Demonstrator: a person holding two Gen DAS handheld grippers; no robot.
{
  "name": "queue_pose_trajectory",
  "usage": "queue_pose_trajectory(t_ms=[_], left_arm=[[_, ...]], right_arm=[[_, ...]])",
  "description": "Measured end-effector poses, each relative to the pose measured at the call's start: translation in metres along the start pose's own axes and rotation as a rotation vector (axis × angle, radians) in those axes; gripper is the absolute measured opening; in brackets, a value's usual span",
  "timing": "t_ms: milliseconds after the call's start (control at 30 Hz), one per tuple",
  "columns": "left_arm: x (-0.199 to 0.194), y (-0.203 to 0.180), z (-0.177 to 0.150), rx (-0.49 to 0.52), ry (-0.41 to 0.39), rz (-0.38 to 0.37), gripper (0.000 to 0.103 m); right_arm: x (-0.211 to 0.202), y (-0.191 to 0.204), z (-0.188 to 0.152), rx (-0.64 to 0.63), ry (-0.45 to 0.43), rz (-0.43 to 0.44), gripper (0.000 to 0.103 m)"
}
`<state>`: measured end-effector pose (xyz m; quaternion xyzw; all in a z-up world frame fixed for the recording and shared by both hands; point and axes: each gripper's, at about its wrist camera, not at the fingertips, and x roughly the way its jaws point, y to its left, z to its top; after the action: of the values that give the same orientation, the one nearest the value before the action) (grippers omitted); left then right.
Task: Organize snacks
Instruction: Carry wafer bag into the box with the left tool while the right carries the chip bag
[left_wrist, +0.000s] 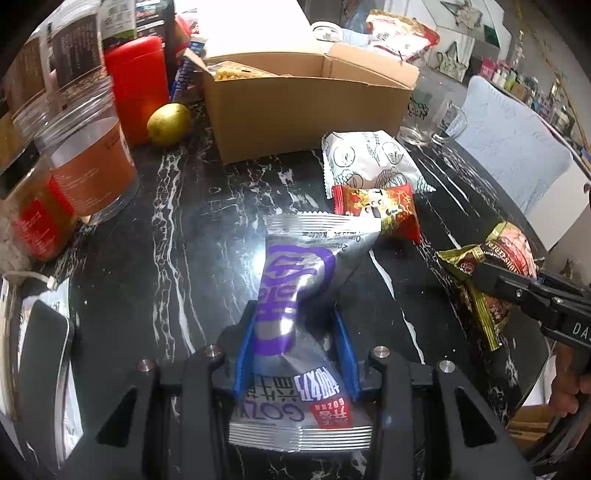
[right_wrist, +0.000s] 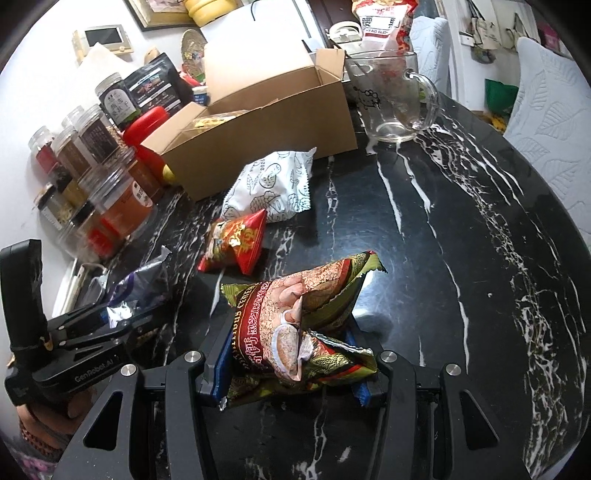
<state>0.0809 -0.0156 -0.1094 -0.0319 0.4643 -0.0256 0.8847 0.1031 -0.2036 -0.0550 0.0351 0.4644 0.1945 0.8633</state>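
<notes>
Left wrist view. My left claw (left_wrist: 295, 332) pinches a silver snack packet (left_wrist: 299, 295) between its blue pads; purple logo, "GOZYU" partly legible upside down, a red patch reading "GOZKN" at 6 o'clock. Black marble table (left_wrist: 177, 236) below. At 12 o'clock: an open cardboard box (left_wrist: 306, 110), some yellow snack inside. At 1 o'clock: a white snack packet (left_wrist: 369, 162) with line-drawn pictures, a red snack packet (left_wrist: 380, 210) overlapping its near edge. At 3 o'clock: my right claw (left_wrist: 476, 273) gripping a gold-edged cereal snack packet (left_wrist: 495, 258). At 11 o'clock: a lemon (left_wrist: 168, 123) beside a red canister (left_wrist: 136, 85). At 9 o'clock: a clear jar (left_wrist: 88, 158) with an orange label, text unreadable.

Right wrist view. My right claw (right_wrist: 291, 339) is closed on the cereal snack packet (right_wrist: 295, 325); "CEREAL" partly readable, Chinese characters on a red band. At 9 o'clock: the left claw (right_wrist: 122, 314), body marked "GenRobot.AI", holding the silver packet (right_wrist: 140, 284). At 11 o'clock: red packet (right_wrist: 236, 243), white packet (right_wrist: 273, 184), box (right_wrist: 266, 136). At 1 o'clock: a glass mug (right_wrist: 395, 99); behind it a bag (right_wrist: 384, 22) reading "YAO GUO". At 10 o'clock: jars (right_wrist: 110, 199).
</notes>
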Motion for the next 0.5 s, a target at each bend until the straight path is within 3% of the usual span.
queue_pose_trajectory(t_ms=[100,300,500], left_arm=[[0.002,-0.006,-0.002,0.043,0.001,0.018,0.043],[0.0,0.004,-0.002,-0.044,-0.026,-0.009,0.043],[-0.003,0.005,-0.003,-0.046,-0.026,-0.048,0.038]], right_arm=[[0.002,0.0,0.0,0.006,0.007,0.007,0.05],[0.003,0.001,0.0,0.008,0.004,0.02,0.05],[0.004,0.001,0.001,-0.003,0.005,0.01,0.05]])
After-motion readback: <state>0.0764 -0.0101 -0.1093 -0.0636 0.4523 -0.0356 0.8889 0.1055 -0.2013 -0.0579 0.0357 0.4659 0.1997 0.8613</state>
